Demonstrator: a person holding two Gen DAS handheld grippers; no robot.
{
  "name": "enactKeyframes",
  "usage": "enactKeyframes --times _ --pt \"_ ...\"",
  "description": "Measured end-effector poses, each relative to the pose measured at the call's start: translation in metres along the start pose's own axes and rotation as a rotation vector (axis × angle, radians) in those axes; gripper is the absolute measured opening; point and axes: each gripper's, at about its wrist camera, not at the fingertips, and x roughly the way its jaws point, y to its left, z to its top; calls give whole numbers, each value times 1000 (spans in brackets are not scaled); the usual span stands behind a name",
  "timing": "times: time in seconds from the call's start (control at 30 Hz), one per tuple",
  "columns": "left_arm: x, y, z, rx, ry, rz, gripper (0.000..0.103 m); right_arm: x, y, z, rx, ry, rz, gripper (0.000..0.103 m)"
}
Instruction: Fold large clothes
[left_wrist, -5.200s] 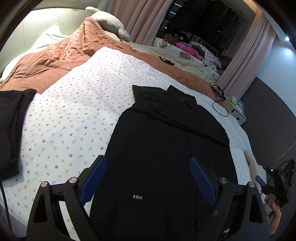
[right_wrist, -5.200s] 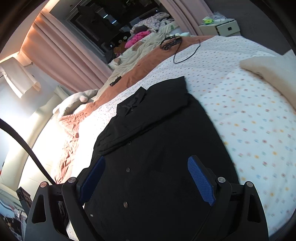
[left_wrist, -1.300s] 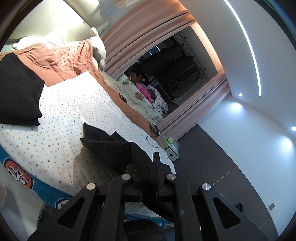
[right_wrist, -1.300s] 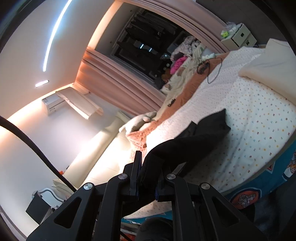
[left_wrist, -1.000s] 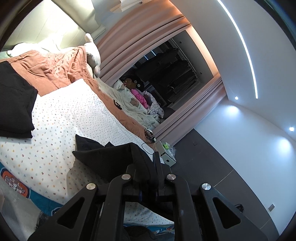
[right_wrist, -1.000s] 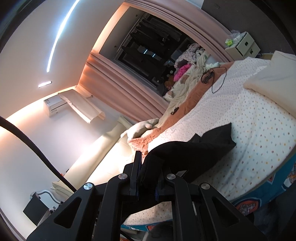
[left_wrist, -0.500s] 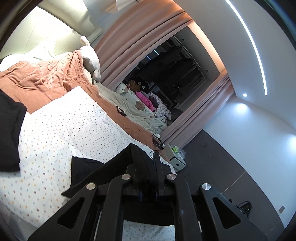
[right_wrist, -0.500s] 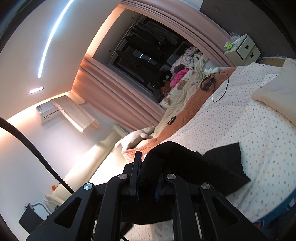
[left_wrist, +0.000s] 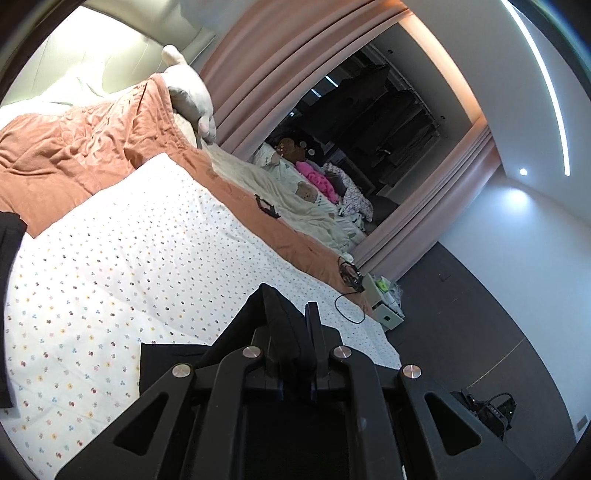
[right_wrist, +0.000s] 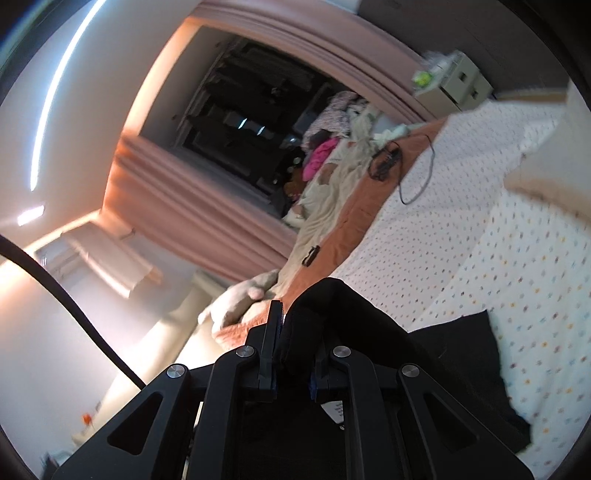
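A large black shirt (left_wrist: 173, 365) lies partly on the white dotted sheet (left_wrist: 122, 251) of the bed. My left gripper (left_wrist: 293, 332) is shut on a raised fold of it and holds that edge above the sheet. My right gripper (right_wrist: 295, 332) is shut on another bunched fold of the same black shirt (right_wrist: 461, 354), which drapes down to the right onto the sheet (right_wrist: 517, 258). Most of the shirt is hidden under the gripper bodies.
An orange quilt (left_wrist: 74, 147) and a cream plush toy (left_wrist: 188, 96) lie at the head of the bed. A second dark garment (left_wrist: 9, 236) sits at the left edge. A cable and black device (left_wrist: 349, 277) lie near the far edge, by a small nightstand (left_wrist: 384, 310). A cream pillow (right_wrist: 546, 177) lies at right.
Both grippers have carried the held shirt edges forward and lower over the bed. More of the sheet fills both views, and the shirt's free part now lies closer beneath the grippers.
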Motion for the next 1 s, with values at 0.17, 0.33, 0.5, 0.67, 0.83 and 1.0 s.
enactKeyframes --times 0.17,0.33,0.5,0.67,0.83,1.0 --pt "43 25 -3 -29 46 54 11 37 -15 -9 57 13 -52 8" --pt "77 54 -9 -63 84 109 11 59 -15 -18 17 48 -96 8" --pt "109 81 -21 -94 125 161 11 87 -33 -29 49 112 -145 8" --pt "138 86 -25 -62 176 159 13 106 -29 -28 67 158 -169 12" --pt "158 79 -23 -13 217 222 44 118 -17 -29 42 194 -225 79" --pt "150 80 -20 0 157 270 103 110 -15 -20 58 167 -211 82"
